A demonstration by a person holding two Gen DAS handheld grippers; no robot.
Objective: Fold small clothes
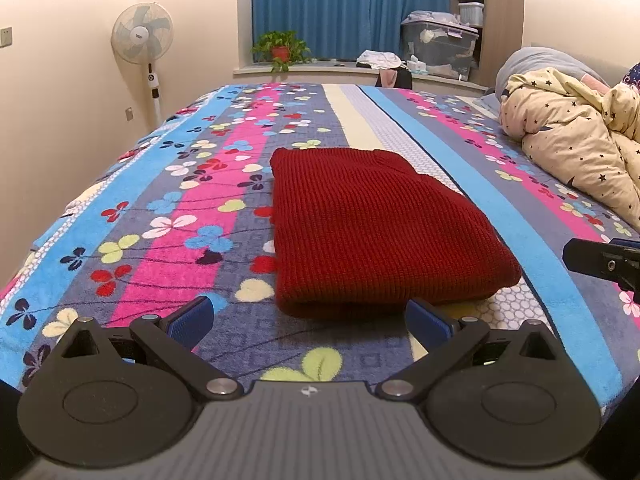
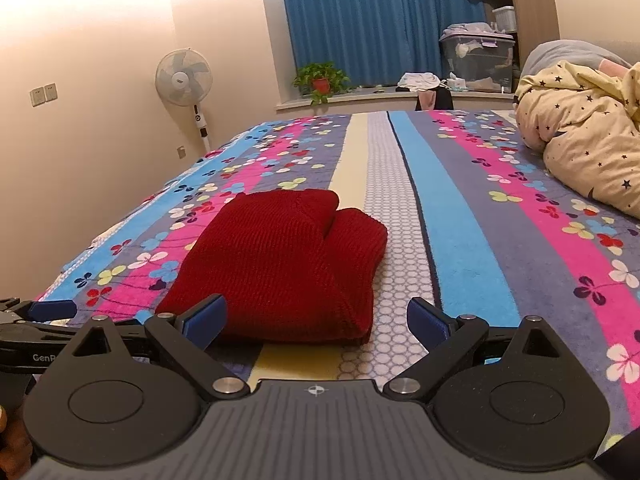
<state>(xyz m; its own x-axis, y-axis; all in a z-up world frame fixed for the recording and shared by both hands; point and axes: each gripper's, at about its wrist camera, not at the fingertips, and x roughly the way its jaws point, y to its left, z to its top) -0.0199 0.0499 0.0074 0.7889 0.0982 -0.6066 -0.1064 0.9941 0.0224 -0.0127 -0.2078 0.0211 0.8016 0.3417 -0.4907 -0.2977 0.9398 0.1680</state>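
Observation:
A dark red knitted garment [image 1: 372,224] lies folded into a thick rectangle on the flowered striped bedspread [image 1: 168,216]. My left gripper [image 1: 310,320] hovers just short of its near folded edge, fingers wide open with nothing between the blue pads [image 1: 192,320]. In the right wrist view the same red garment [image 2: 280,264] sits ahead and a little left. My right gripper [image 2: 316,320] is open and empty at its near right corner. The tip of the right gripper shows at the right edge of the left wrist view, and the left gripper's fingers [image 2: 44,312] show at the lower left of the right wrist view.
A cream star-print duvet [image 1: 576,136] is bunched at the bed's right side with a grey pillow [image 1: 536,64] behind it. A standing fan [image 1: 144,44] is by the left wall. A potted plant [image 1: 280,50] and storage boxes [image 1: 440,44] sit by the blue curtain.

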